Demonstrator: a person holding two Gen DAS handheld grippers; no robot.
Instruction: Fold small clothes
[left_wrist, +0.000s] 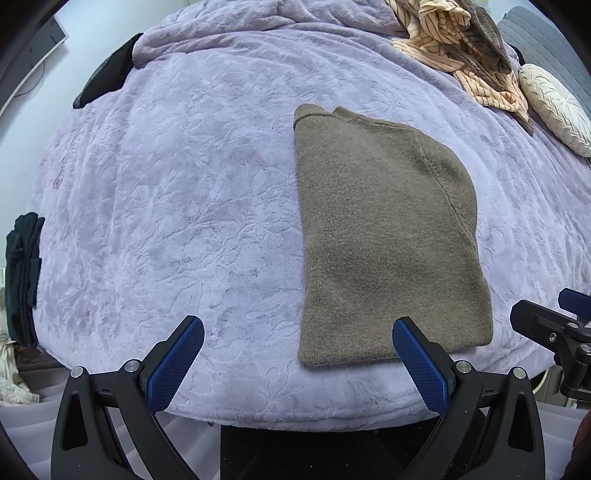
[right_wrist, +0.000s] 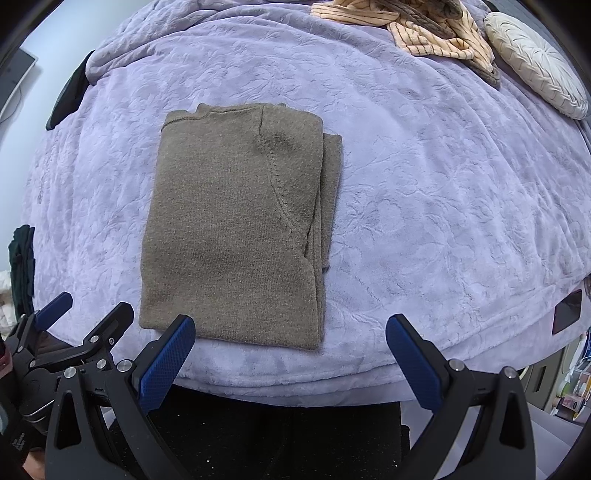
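At the bed's near edge, left gripper (left_wrist: 298, 334) spread wide and empty, right gripper (right_wrist: 290, 330) likewise, folded brown sweater (right_wrist: 236, 229) flat on lilac blanket (right_wrist: 424, 184), tucked sleeve layers visible only from right wrist, dark garments (left_wrist: 22, 277) clearer from left.

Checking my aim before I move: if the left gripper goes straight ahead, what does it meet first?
Probably the bare lavender blanket. The open left gripper points mostly beside the folded brown sweater, whose near left corner sits just inside its right finger. Depth is unclear.
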